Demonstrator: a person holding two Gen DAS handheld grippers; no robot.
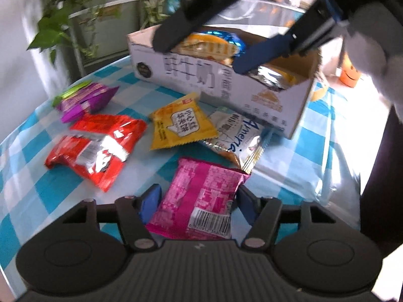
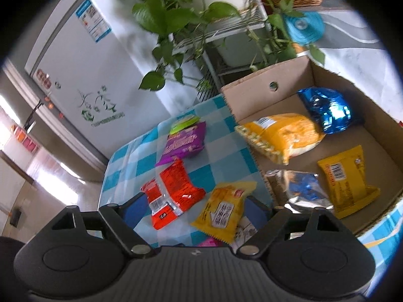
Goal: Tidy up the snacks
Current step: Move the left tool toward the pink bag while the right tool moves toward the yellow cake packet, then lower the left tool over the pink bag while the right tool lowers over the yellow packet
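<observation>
Left gripper [image 1: 199, 201]: a pink foil snack packet [image 1: 201, 198] lies between its blue pads, at the near edge of the table with the blue-and-white checked cloth [image 1: 30, 176]. Both pads sit against the packet's sides; it is grasped.

Right gripper [image 2: 194, 209]: hovers with jaws parted and released, nothing pressed between them. Below it lie a yellow plastic snack packet [image 2: 224, 209] and a red foil packet [image 2: 171, 191]. The white cardboard box [image 1: 226, 88] of snacks stands at the table's far edge.
</observation>
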